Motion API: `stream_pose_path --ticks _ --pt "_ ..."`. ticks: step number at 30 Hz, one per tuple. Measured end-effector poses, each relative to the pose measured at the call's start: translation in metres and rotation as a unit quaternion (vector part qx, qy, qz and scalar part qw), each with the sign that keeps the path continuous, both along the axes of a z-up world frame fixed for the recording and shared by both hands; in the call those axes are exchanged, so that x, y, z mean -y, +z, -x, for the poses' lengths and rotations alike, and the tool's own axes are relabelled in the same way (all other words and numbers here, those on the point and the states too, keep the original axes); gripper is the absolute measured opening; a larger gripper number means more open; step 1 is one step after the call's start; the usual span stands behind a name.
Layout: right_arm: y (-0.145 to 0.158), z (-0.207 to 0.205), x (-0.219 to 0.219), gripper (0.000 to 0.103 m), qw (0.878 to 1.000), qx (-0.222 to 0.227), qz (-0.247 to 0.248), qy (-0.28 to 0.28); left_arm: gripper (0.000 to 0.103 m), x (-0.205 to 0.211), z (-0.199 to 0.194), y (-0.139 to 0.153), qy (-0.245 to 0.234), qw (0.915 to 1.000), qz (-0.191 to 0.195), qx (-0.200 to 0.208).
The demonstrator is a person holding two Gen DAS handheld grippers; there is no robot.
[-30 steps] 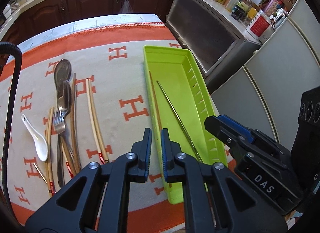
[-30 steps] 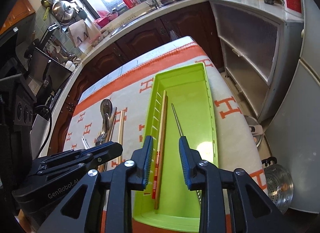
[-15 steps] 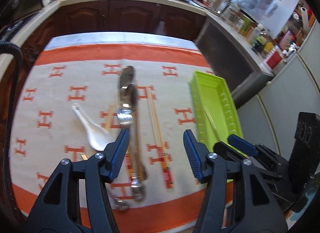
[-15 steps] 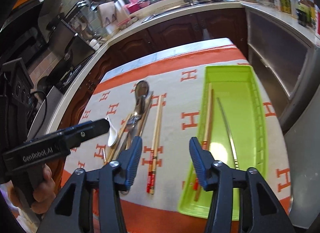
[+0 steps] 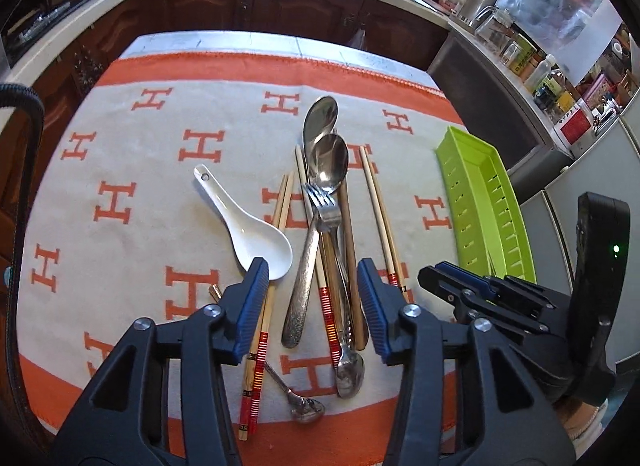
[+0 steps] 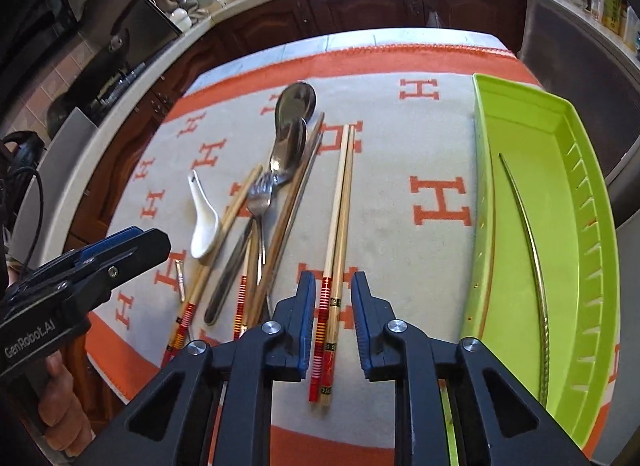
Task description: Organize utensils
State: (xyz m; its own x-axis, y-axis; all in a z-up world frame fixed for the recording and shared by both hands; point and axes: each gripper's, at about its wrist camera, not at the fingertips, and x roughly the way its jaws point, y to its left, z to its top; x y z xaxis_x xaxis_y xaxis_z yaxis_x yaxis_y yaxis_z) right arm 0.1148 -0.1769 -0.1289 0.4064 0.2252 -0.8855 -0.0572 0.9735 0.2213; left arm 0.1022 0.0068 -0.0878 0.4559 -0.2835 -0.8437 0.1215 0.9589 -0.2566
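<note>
The table's orange-and-grey cloth carries a lime-green slotted tray at its right edge. Only the right wrist view shows the metal chopstick inside it. Left gripper gapes over piled spoons and fork. Right gripper straddles, unclamped, red-banded bamboo chopsticks.

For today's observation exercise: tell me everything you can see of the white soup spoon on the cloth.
The white soup spoon looks like glossy ceramic, with a short flat handle pierced by a small hole at its end and a deep oval bowl facing up. It lies flat on the patterned cloth, left of the utensil pile, its bowl against a pair of chopsticks. No gripper touches it.
</note>
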Motion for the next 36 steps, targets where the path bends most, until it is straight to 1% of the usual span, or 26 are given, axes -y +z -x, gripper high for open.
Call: stream_pose_path --ticks 3,8,12,14,18,19,22,23,24,27,31,36 --pt "-0.014 -0.011 -0.005 0.012 1.0 -0.019 0.01 0.001 0.035 0.0 -0.003 -0.01 -0.004 0.9999 0.007 -0.01" --pt "-0.032 -0.022 -0.008 0.009 0.999 -0.037 0.025 0.006 0.035 0.002 -0.007 -0.016 -0.009 0.9997 0.017 -0.018" --pt "-0.036 -0.029 -0.013 0.009 0.999 -0.033 0.031 0.009 0.035 0.003 -0.011 -0.018 -0.01 0.9994 0.025 -0.021" --pt "-0.04 -0.033 -0.014 0.01 0.998 -0.04 0.037 0.009 0.035 0.003 -0.012 -0.019 -0.011 0.9992 0.03 -0.023" --pt "-0.04 -0.036 -0.019 0.009 0.998 -0.023 0.053 0.016 0.035 0.007 -0.013 -0.02 -0.015 0.999 0.034 -0.026" --pt "-0.039 -0.036 -0.019 0.008 0.998 -0.021 0.053 0.016 0.035 0.01 -0.014 -0.02 -0.017 0.9989 0.035 -0.027" --pt "-0.039 -0.035 -0.012 0.006 0.999 -0.024 0.03 -0.001 0.032 0.016 -0.015 -0.019 -0.024 0.9986 0.038 -0.027" --pt "-0.039 -0.035 -0.006 0.006 0.999 -0.026 0.016 -0.013 0.027 0.018 -0.014 -0.018 -0.027 0.9985 0.038 -0.027" --pt "-0.037 -0.034 0.0 0.006 0.999 -0.026 0.002 -0.024 0.024 0.02 -0.014 -0.017 -0.031 0.9983 0.04 -0.027" --pt "-0.027 -0.03 0.017 0.006 0.998 -0.015 -0.03 -0.049 0.021 0.027 -0.017 -0.016 -0.039 0.9974 0.051 -0.033" --pt "-0.008 -0.022 0.039 0.006 0.996 0.004 -0.063 -0.069 0.019 0.041 -0.025 -0.016 -0.048 0.9951 0.072 -0.049" --pt "0.01 -0.013 0.068 0.006 0.991 0.02 -0.093 -0.092 0.018 0.06 -0.041 -0.024 -0.046 0.993 0.081 -0.073"
